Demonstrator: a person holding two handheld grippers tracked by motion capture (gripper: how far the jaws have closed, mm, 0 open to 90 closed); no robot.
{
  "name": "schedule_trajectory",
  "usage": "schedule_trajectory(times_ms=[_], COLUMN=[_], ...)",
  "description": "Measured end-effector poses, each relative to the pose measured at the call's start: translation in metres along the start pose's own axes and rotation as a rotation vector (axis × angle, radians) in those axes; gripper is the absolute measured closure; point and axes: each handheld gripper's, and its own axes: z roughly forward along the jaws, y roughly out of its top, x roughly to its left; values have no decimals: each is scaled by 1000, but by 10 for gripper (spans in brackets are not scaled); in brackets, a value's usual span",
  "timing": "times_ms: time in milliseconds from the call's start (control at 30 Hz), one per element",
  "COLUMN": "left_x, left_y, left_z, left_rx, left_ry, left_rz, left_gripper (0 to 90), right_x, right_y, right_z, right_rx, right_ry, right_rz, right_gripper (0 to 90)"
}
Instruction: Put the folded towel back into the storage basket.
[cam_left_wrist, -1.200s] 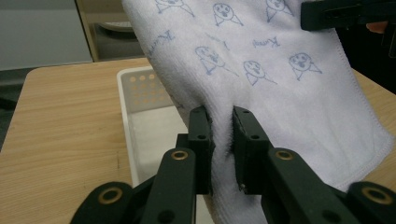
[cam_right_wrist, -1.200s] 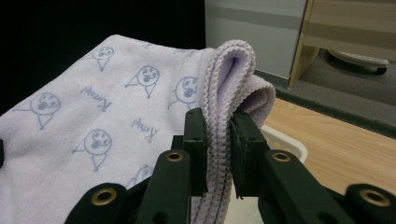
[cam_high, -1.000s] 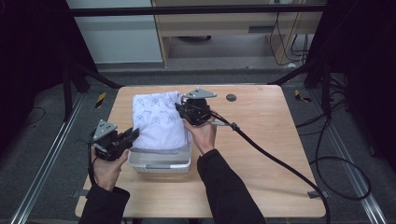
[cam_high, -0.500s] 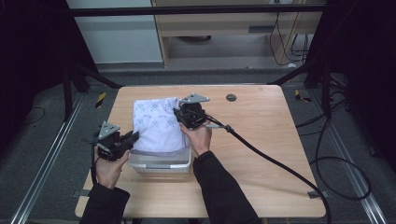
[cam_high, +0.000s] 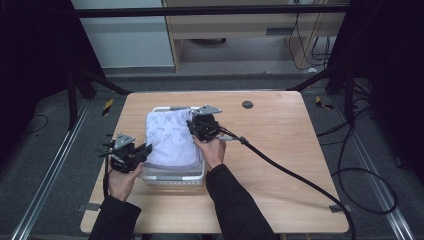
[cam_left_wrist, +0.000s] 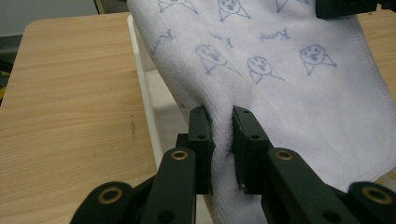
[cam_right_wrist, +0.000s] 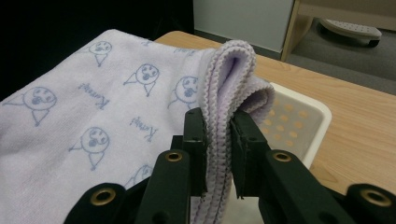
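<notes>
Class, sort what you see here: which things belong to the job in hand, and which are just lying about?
In the job:
- folded towel, pinched at two edges
- white basket beneath it
- left gripper, shut on the towel
- right gripper, shut on the towel

Lying about:
- dark round disc on the table
- black cables on the floor

The towel is soft pale lilac terry cloth, matt and finely napped, printed with blue line drawings, its hem stitched in a ribbed overlock seam. The basket beneath it is white plastic, smooth with a slight sheen, its wall pierced by round holes. The table is light wood with visible grain and a dull satin finish. The left gripper and right gripper have matt black plastic jaws fixed with brass-coloured rivets.
</notes>
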Motion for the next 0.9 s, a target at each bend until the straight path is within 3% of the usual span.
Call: schedule_trajectory(times_ms=[633, 733, 767, 800, 833, 900], left_x=[0, 0, 1, 1, 2, 4], left_y=[-6, -7, -8, -8, -8, -6], left_z=[17, 22, 23, 23, 22, 17], left_rx=[67, 87, 93, 93, 97, 71], left_ry=[7, 16, 28, 28, 35, 42], left_rz=[14, 23, 27, 27, 24, 7], left_gripper=[773, 747, 734, 732, 746, 739], right_x=[-2, -2, -2, -2, -3, -4], right_y=[-18, -22, -25, -25, -27, -26], right_z=[12, 14, 17, 17, 17, 15], right_rx=[37, 51, 69, 69, 79, 74], right_ry=[-25, -35, -40, -40, -47, -56], right_rz=[13, 11, -2, -2, -32, -47], right_gripper=[764, 742, 669, 669, 612, 588])
